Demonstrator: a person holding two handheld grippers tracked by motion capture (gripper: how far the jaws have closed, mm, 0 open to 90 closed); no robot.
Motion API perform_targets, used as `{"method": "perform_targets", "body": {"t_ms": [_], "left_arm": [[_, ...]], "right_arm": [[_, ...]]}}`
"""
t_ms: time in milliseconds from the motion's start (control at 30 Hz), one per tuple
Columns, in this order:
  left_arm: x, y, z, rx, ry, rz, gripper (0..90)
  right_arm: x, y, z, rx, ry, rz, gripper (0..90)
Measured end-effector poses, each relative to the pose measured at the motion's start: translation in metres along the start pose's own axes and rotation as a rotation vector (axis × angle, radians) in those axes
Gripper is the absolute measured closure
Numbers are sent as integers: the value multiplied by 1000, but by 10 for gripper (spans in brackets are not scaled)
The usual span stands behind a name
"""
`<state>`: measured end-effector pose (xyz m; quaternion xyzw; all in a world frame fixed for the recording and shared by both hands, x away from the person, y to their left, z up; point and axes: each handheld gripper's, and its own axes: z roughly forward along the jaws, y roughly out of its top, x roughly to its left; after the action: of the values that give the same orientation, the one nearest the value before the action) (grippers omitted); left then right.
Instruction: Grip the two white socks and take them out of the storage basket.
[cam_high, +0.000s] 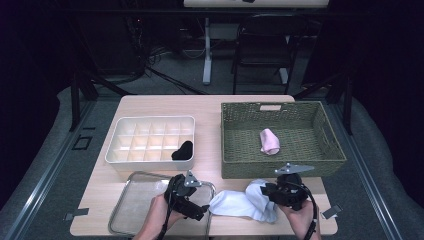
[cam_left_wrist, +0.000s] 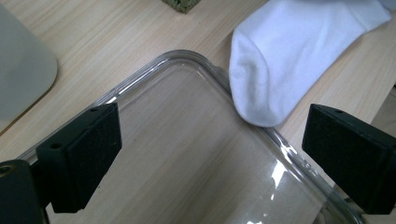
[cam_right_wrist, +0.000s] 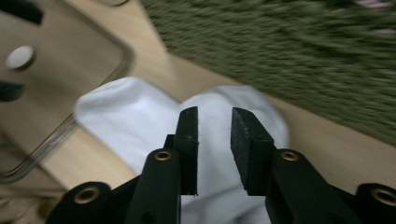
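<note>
On the near edge of the wooden table (cam_high: 150, 102), as I read it from my remote station:

- White sock (cam_high: 243, 202): lies flat on the table between my two grippers, its toe end touching the rim of the clear tray (cam_high: 131, 206), its other end under my right gripper.
- Left gripper (cam_high: 192, 210): held over the right part of the clear tray; jaws spread wide with nothing between them. Left gripper view has the sock's toe (cam_left_wrist: 280, 60) just ahead, beyond the jaws.
- Right gripper (cam_right_wrist: 214, 140): over the sock's right end; jaws nearly together with a narrow gap, white cloth showing behind it. I cannot tell whether they pinch the cloth.
- Woven basket (cam_high: 330, 130): far right of the table, just behind the sock; a rolled pink sock (cam_high: 270, 141) lies inside.
- White divided box (cam_high: 125, 130): far left, a black sock (cam_high: 183, 150) in its near right compartment.
</note>
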<state>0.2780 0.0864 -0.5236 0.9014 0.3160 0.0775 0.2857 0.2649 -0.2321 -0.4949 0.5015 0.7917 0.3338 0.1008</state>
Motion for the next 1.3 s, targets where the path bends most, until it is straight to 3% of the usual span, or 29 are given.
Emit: {"method": "perform_targets", "body": {"t_ms": [67,167,333,433,633,800,1067,1300], "left_arm": [[1,1,2,2,-4,5,46],[3,3,6,7,-10,20,46],[11,3,10,8,-13,-5,41],[12,4,8,-3,-2,-6,38],[15,4,6,-7,3,-10,39],[15,3,8,1,0,-5,39],[12,7,9,-8,4,2,45],[8,7,13,5,-16,9,45]], "right_arm": [[-12,-1,-1,1,-46,31,662],[-28,-5,7,12,-28,94,636],[-30,-5,25,76,-26,96,598],[-29,-4,33,104,-14,86,693],[-19,-3,29,111,-42,50,824],[-13,0,24,95,-54,28,848],[6,4,13,54,5,-8,848],[27,4,22,63,66,-31,847]]}}
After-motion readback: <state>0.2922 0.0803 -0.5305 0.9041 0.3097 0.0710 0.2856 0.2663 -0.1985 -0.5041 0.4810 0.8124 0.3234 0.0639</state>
